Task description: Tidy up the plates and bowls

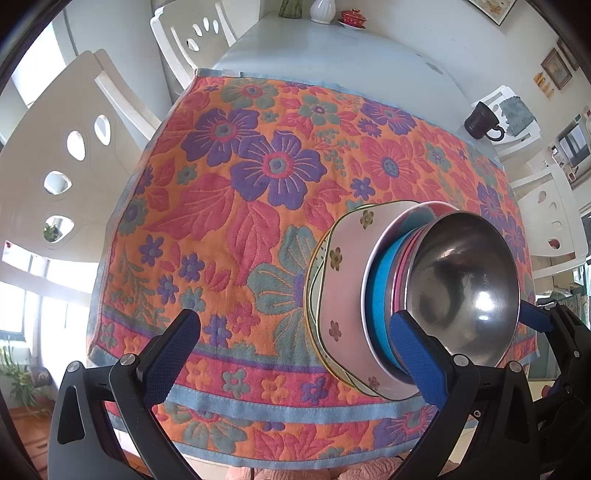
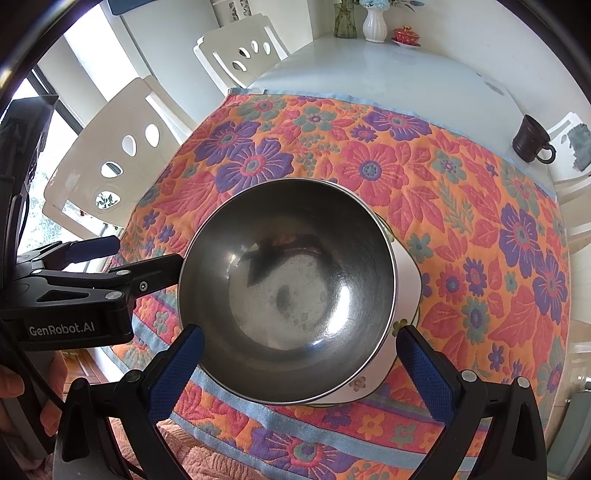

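A stack of dishes stands on the floral cloth [image 1: 229, 206]. A steel bowl [image 1: 465, 284] sits on top, above pink and blue plates [image 1: 384, 302] and a white floral dish [image 1: 343, 280] at the bottom. In the right wrist view the steel bowl [image 2: 288, 291] hides most of the stack, with the floral dish [image 2: 406, 280] showing at its right. My left gripper [image 1: 299, 339] is open beside the stack's left side, and its right finger touches the plates. It also shows in the right wrist view [image 2: 122, 254]. My right gripper [image 2: 301, 354] is open around the bowl's near rim.
A dark mug [image 1: 482, 122] stands on the bare white table [image 1: 332, 55] at the far right. A vase and a red lidded cup [image 1: 352, 16] stand at the back. White chairs [image 1: 59, 155] line the left side and more stand at the right.
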{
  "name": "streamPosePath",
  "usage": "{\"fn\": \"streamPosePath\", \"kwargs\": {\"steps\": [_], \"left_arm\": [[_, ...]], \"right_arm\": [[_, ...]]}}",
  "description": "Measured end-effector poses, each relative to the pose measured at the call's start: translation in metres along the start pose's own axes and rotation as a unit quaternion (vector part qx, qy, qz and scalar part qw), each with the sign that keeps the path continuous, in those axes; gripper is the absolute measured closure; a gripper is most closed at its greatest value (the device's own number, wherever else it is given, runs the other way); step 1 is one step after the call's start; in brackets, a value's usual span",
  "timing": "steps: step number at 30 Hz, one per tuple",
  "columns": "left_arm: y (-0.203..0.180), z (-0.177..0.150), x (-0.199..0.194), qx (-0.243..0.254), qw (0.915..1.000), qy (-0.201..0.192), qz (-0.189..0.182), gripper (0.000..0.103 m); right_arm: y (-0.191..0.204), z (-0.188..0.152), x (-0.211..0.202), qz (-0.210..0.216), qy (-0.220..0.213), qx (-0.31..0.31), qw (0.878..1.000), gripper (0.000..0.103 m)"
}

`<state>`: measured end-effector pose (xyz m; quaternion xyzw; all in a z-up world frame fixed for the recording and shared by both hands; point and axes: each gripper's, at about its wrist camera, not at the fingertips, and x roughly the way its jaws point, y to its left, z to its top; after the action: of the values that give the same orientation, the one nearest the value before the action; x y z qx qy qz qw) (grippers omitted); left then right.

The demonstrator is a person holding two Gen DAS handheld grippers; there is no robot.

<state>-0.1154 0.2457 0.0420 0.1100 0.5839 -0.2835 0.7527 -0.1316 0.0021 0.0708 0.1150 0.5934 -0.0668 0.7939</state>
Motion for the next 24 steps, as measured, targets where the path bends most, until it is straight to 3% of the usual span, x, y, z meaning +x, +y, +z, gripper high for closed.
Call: {"fn": "streamPosePath", "kwargs": {"steps": [24], "left_arm": [[-0.0014,-0.0032,-0.0053,-0.004,0.9999,-0.012,0.010,0.001]], "right_arm": [[-0.0035,-0.0029,-0.0021,0.002,0.000,0.003,1.000,0.000]]}}
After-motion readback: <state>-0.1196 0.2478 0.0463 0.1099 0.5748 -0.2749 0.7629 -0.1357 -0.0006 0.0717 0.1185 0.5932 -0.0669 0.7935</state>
